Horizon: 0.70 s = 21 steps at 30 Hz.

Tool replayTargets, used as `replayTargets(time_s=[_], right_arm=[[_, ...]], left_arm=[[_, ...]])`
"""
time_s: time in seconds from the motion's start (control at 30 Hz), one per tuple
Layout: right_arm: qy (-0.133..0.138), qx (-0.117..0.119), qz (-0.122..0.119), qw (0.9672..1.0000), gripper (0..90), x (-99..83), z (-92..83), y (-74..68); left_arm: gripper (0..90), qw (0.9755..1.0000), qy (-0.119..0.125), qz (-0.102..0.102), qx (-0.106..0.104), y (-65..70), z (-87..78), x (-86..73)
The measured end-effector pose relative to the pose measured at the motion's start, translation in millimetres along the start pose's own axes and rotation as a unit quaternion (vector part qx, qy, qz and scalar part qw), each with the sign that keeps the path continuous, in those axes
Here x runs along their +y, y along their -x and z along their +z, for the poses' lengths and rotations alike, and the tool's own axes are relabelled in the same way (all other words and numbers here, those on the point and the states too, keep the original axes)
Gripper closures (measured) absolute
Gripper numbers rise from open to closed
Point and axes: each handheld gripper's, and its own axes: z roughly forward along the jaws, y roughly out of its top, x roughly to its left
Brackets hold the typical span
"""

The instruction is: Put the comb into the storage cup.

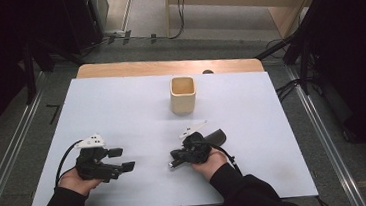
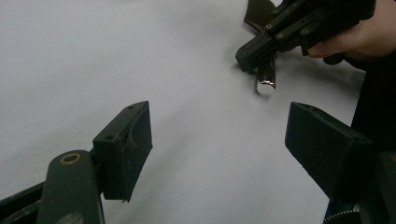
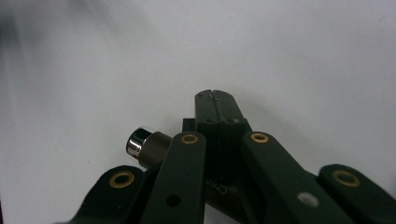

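Observation:
A dark tool with a brown handle and a chrome end cap [image 3: 139, 141] lies on the white table top [image 1: 121, 103]. Its wider dark end [image 1: 219, 136] sticks out to the right of my right hand. My right gripper [image 3: 215, 99] sits directly over the handle, jaws pressed together with nothing seen between their tips. In the left gripper view, the right gripper [image 2: 246, 54] rests above the chrome cap [image 2: 265, 86]. My left gripper [image 1: 122, 158] is held at the front left, open and holding nothing, its jaws [image 2: 219, 135] spread wide and aimed at the tool.
A beige square cup [image 1: 183, 95] stands upright, mouth open, at the back middle of the table. A wooden strip [image 1: 168, 66] edges the far side. Cables and dark stands line the floor around the table.

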Motion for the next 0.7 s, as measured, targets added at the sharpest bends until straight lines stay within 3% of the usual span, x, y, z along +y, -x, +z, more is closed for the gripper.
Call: replayTargets(time_s=[0.7], right_arm=[[-0.019, 0.004, -0.003, 0.9998, 87.8, -16.8, -14.5, -5.1]], left_arm=[[23.3, 1.0, 0.002, -0.001, -0.001, -0.1, -0.2, 0.0]])
